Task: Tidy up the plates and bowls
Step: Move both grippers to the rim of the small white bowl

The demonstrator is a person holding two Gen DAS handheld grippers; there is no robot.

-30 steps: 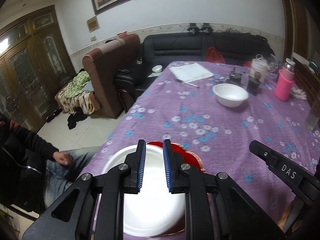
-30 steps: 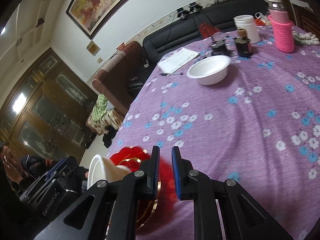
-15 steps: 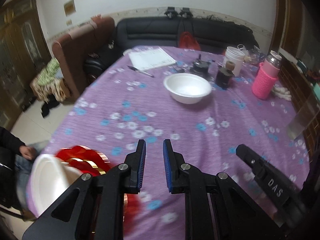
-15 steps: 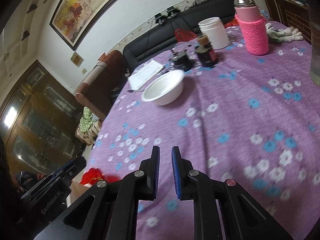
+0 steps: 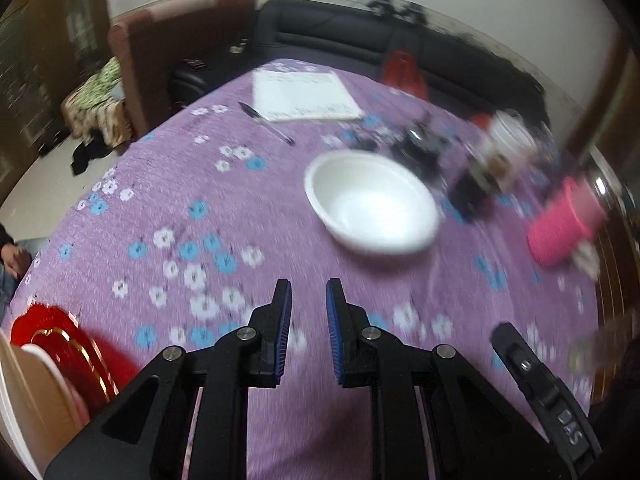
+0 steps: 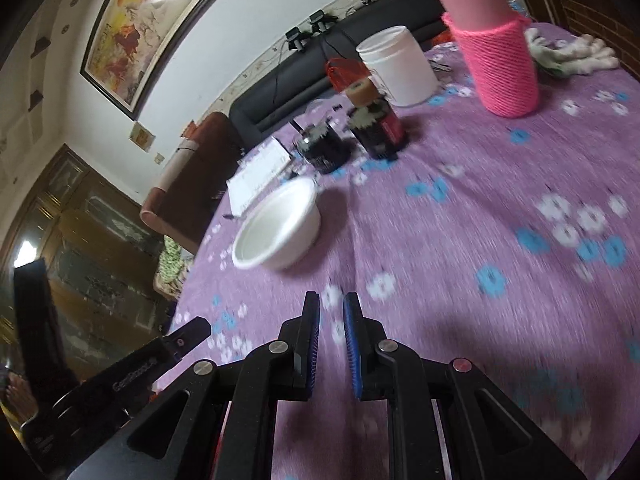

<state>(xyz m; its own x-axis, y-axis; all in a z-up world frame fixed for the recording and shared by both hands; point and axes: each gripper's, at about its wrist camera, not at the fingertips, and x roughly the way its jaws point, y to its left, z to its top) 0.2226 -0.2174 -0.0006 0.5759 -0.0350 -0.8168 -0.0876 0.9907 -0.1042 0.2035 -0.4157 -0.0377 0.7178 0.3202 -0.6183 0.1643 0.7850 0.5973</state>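
Left tool (image 5: 308, 292): jaws narrow, nothing between them, above bare purple cloth on the desk (image 5: 192, 184). Right tool (image 6: 331, 304): jaws narrow, empty, also over the cloth.

1 white bowl (image 5: 372, 204) stands upright mid-desk, beyond both tools and touched by neither. In the right view the bowl (image 6: 280, 224) lies to the far left of the tool.

1 red plate (image 5: 68, 344) sits at the near left desk edge, with a white plate (image 5: 24, 400) over its near side.

Beyond the bowl: dark jars (image 6: 376, 128), a white tub (image 6: 400, 64), a pink bottle (image 6: 496, 56), paper (image 5: 304, 96) and a pen (image 5: 266, 122). The left view is blurred.
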